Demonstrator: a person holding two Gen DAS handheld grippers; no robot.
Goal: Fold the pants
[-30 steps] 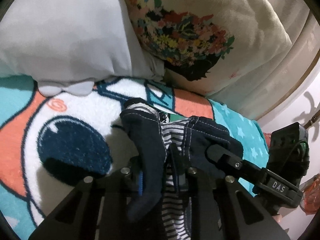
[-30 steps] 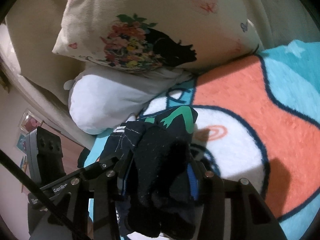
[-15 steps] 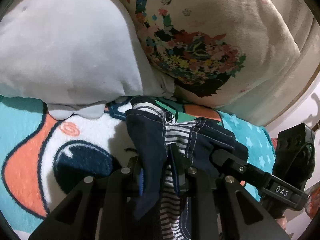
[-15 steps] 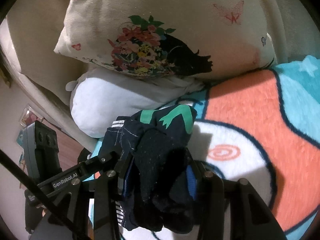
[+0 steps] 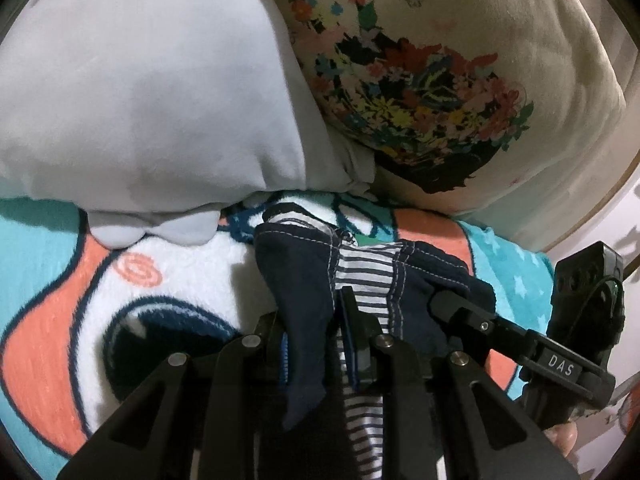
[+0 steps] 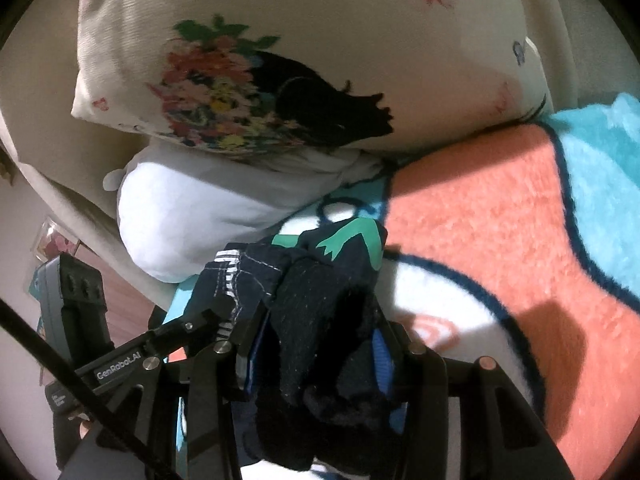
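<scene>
The pants [image 5: 296,276] are dark navy with a striped lining and white stitching, bunched between both grippers just above the patterned blanket [image 5: 52,320]. My left gripper [image 5: 316,320] is shut on the pants' edge; cloth hangs down between its jaws. In the right wrist view the pants [image 6: 320,304] show a green print on top, and my right gripper [image 6: 320,344] is shut on the thick dark bundle. Each gripper shows in the other's view: the right one [image 5: 520,344] and the left one [image 6: 132,356].
A white pillow [image 5: 152,92] and a cream pillow with a floral print [image 5: 432,80] lie close ahead at the head of the bed. The blanket [image 6: 500,240] spreads orange, white and teal to the right. The bed's edge and a wall lie beyond the other gripper.
Both grippers have carried the pants forward toward the pillows, which now fill more of each view. The grips on the cloth are unchanged.
</scene>
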